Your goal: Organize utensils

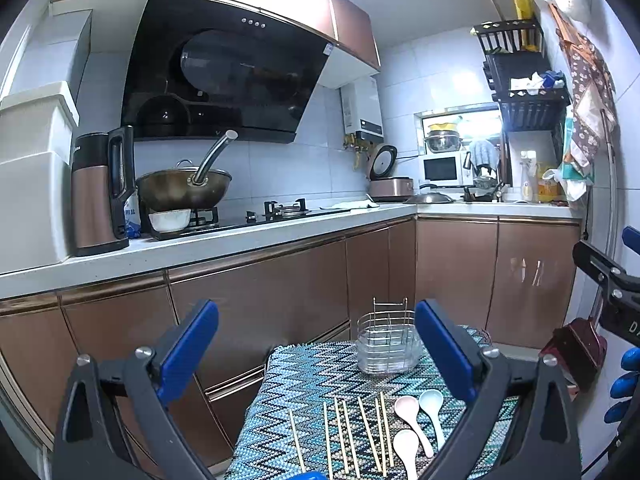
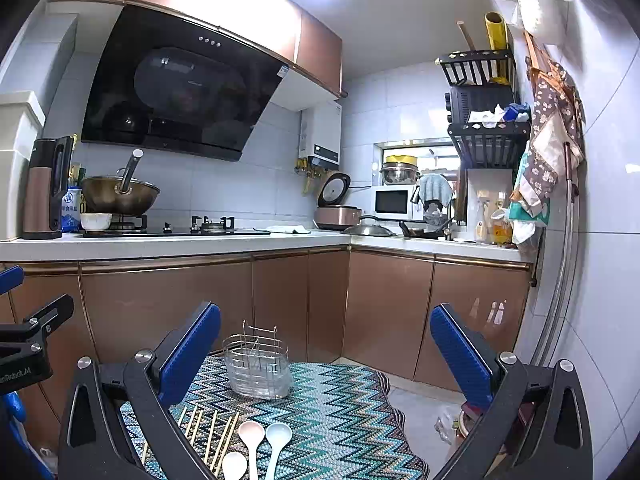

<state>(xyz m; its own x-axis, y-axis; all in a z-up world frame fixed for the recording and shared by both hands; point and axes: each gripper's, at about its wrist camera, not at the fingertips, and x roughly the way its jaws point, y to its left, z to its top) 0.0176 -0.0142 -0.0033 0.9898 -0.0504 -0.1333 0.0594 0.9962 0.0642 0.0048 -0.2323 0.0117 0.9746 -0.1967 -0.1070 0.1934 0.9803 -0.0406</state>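
Several wooden chopsticks (image 1: 352,436) lie side by side on a zigzag-patterned cloth (image 1: 312,376). To their right lie three plastic spoons: pink (image 1: 410,414), pale blue (image 1: 433,406) and white (image 1: 406,446). A wire utensil holder with a clear tray (image 1: 387,344) stands upright behind them. My left gripper (image 1: 316,344) is open and empty, raised above the cloth. My right gripper (image 2: 326,352) is open and empty, also raised. The right wrist view shows the holder (image 2: 258,364), the chopsticks (image 2: 208,436) and the spoons (image 2: 256,440).
Brown kitchen cabinets (image 1: 260,288) and a white counter (image 1: 224,240) run behind the cloth-covered surface. A kettle (image 1: 100,192), a wok (image 1: 184,188) and a stove sit on the counter. The floor (image 2: 424,408) is right of the cloth.
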